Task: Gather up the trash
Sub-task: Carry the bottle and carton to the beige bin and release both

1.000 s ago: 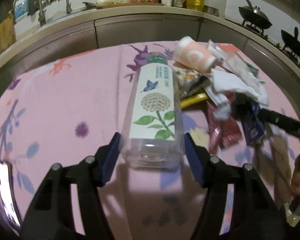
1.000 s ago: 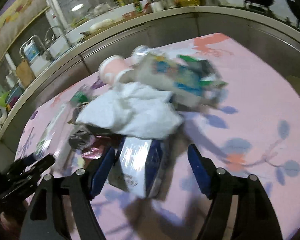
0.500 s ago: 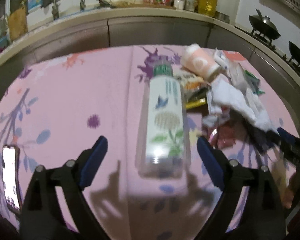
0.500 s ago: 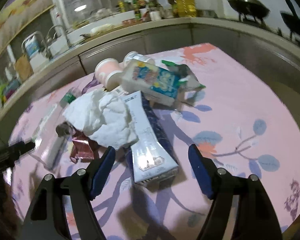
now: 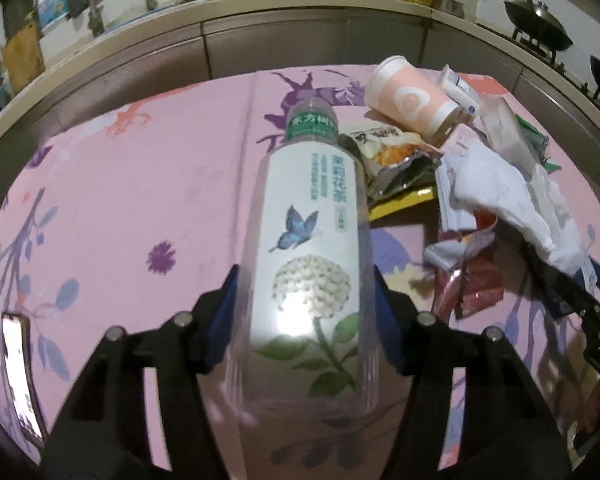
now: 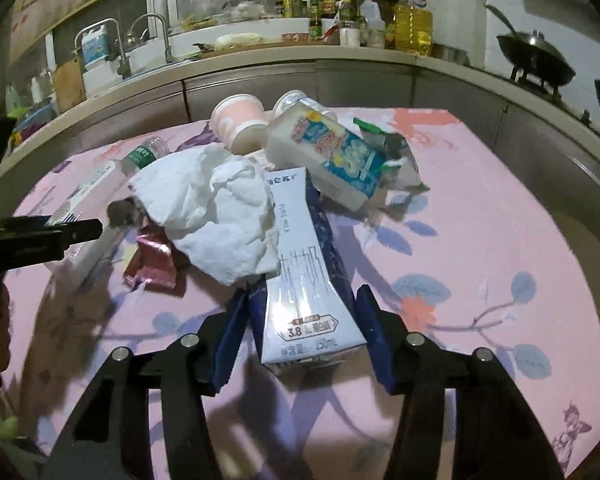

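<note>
My left claw (image 5: 304, 300) closes on the bottle (image 5: 312, 256); my right claw (image 6: 300, 320) closes around the milk carton (image 6: 300, 280). The trash pile remains uncollected.

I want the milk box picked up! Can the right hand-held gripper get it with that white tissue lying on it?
Probably yes. The tissue covers only the far end of the milk box. The near end already sits between the closing fingers of the right hand-held gripper.

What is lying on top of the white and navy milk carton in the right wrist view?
A crumpled white tissue drapes over the milk carton's far left part, and a blue-printed drink carton lies across its far end. That end is covered and cannot be seen.
</note>
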